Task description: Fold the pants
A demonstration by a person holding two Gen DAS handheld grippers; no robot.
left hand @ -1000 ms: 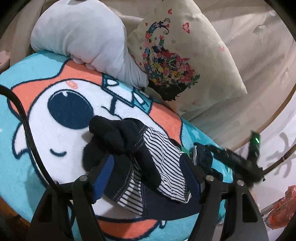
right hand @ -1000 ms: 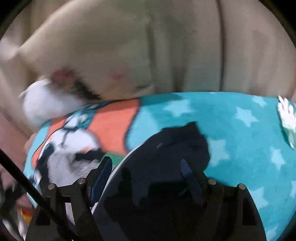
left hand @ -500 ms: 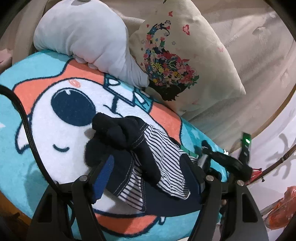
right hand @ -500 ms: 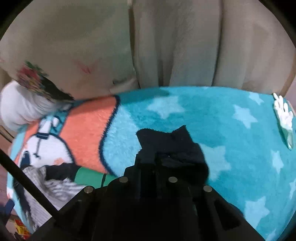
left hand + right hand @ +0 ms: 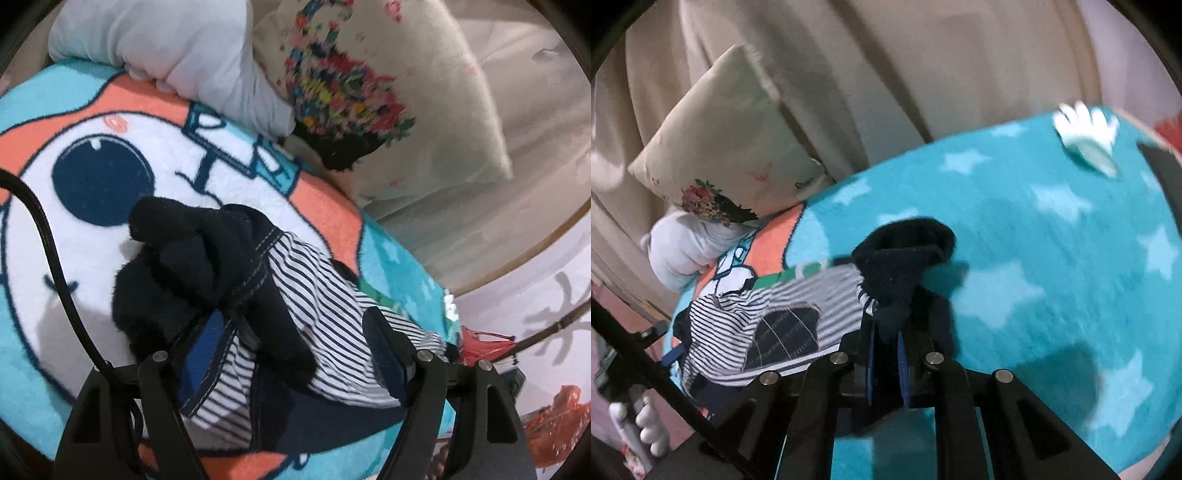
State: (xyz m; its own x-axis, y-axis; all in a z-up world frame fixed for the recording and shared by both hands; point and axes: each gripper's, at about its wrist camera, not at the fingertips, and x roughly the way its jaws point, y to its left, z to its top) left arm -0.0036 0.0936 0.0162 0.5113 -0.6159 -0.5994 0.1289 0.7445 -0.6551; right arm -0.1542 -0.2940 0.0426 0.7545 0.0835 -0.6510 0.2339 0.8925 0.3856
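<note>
1. Cartoon blanket [image 5: 1052, 236] carries your dark pants [image 5: 207, 266], bunched beside its big printed eye.
2. Your right gripper [image 5: 886, 350], wide earlier, now pinches a pants leg.
3. Your left gripper [image 5: 295, 347] has just widened, straddling cloth ungripped.

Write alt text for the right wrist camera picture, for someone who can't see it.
The right gripper is shut on a dark navy end of the pants, whose striped lining lies spread to the left on a teal star-patterned blanket. A cream floral cushion and a white pillow lean against beige upholstery behind.
</note>
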